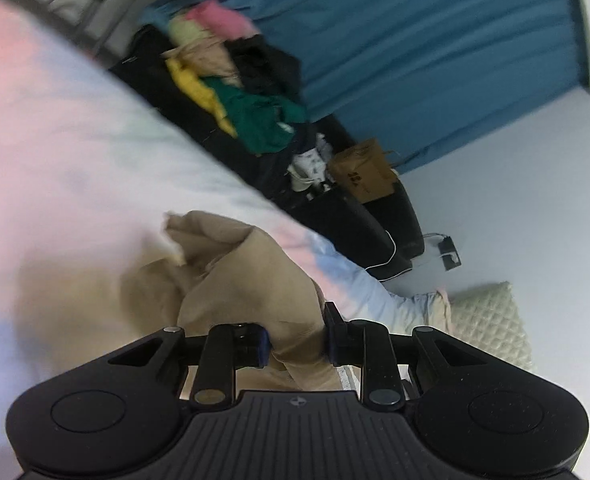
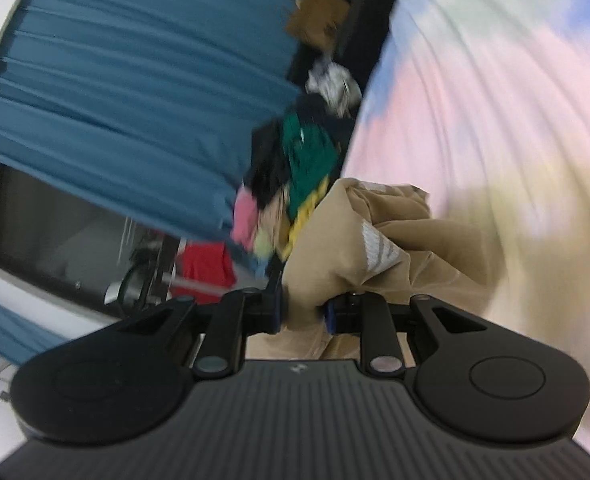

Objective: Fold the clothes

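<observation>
A tan garment (image 1: 231,280) lies bunched over a pastel pink, blue and white bedsheet (image 1: 75,140). My left gripper (image 1: 295,340) is shut on a fold of the tan garment, which fills the gap between its blue pads. In the right wrist view my right gripper (image 2: 303,312) is shut on another bunch of the same tan garment (image 2: 375,232), which shows a white label patch. The bedsheet (image 2: 495,100) lies to the right of it. Both views are tilted and blurred.
A pile of unfolded clothes (image 1: 231,80), pink, yellow, green and black, lies on a dark seat past the bed. A blue curtain (image 1: 415,40) hangs behind. A brown box (image 1: 363,172), a quilted cushion (image 1: 491,324) and a window (image 2: 55,232) are around.
</observation>
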The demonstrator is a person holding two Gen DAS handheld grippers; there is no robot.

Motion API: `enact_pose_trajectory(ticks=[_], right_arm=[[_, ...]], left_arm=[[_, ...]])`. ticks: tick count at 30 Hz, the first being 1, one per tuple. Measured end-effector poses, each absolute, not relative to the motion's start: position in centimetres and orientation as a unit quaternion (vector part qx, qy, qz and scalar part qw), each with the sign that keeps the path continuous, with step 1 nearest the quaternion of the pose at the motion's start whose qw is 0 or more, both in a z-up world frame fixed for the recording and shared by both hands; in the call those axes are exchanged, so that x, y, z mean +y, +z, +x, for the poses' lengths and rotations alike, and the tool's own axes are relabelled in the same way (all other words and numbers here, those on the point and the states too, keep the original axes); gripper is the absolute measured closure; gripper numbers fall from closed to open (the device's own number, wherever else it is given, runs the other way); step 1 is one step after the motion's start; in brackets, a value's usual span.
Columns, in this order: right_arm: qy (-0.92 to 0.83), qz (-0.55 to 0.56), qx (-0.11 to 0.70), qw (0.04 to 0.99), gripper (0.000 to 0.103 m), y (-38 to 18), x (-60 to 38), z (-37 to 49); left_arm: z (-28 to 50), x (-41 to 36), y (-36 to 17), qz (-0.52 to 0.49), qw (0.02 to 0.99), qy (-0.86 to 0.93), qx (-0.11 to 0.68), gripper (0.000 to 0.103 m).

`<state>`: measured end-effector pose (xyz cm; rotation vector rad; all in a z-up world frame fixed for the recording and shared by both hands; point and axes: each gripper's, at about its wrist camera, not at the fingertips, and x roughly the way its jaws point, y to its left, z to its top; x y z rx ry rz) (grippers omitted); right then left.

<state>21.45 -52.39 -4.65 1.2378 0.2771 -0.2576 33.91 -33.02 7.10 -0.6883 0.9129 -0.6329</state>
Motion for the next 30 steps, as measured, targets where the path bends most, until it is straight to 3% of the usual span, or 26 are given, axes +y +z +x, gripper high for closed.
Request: enact_pose_trajectory(ticks=[5,16,21,28,30], right_arm=[[-0.137,0.55,0.107,0.817,0.08,-8.0,-54.8,23.0],[-0.159,0.555,0.217,0.787,0.079,-21.5,-49.4,17.6],[-0.162,0.571,0.244,0.767,0.077,-23.7,-47.9,15.6],[-0.2,0.54,0.293,0.763,0.076,-18.2,-47.0,13.0],[-0.195,0.513,0.289,0.784,0.076,-15.5,-46.5,12.0]], left_arm=[[34.3,-36.4,3.9,-0.254,0.806,-0.327,0.422,0.076],[26.8,-30.1,-8.5,-0.153,0.82,-0.348,0.428,0.075],[25.0,-29.7,-10.2,-0.058,0.837,-0.352,0.415,0.058],[21.2,-28.8,-3.4,-0.023,0.861,-0.346,0.371,0.025],[19.5,-28.6,-0.9,-0.01,0.87,-0.348,0.349,0.02]])
